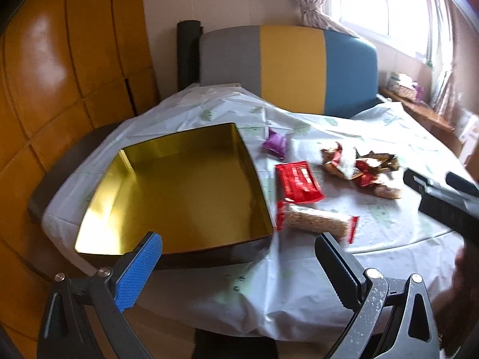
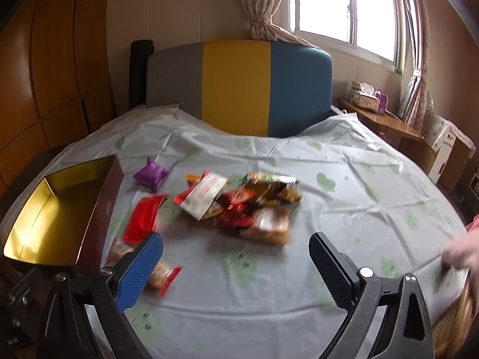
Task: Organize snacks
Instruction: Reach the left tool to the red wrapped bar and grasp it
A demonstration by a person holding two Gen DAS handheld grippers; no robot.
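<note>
An open box with a gold lining (image 1: 185, 191) (image 2: 57, 206) lies on the left of the table with nothing in it. To its right lie a purple packet (image 1: 275, 145) (image 2: 151, 173), a red packet (image 1: 299, 182) (image 2: 143, 218), a clear-wrapped cracker bar with red ends (image 1: 317, 221) (image 2: 158, 272) and a heap of mixed snack packets (image 1: 362, 167) (image 2: 245, 203). My left gripper (image 1: 239, 261) hangs open over the box's near edge. My right gripper (image 2: 236, 264) hangs open just short of the heap; it also shows as a black shape at the right edge (image 1: 443, 197).
A white cloth with green prints (image 2: 329, 185) covers the table. A grey, yellow and blue chair back (image 2: 239, 86) stands behind it. Wooden panels fill the left wall; a side table (image 2: 389, 125) with tissue boxes sits under the window. A hand (image 2: 461, 257) shows at the right.
</note>
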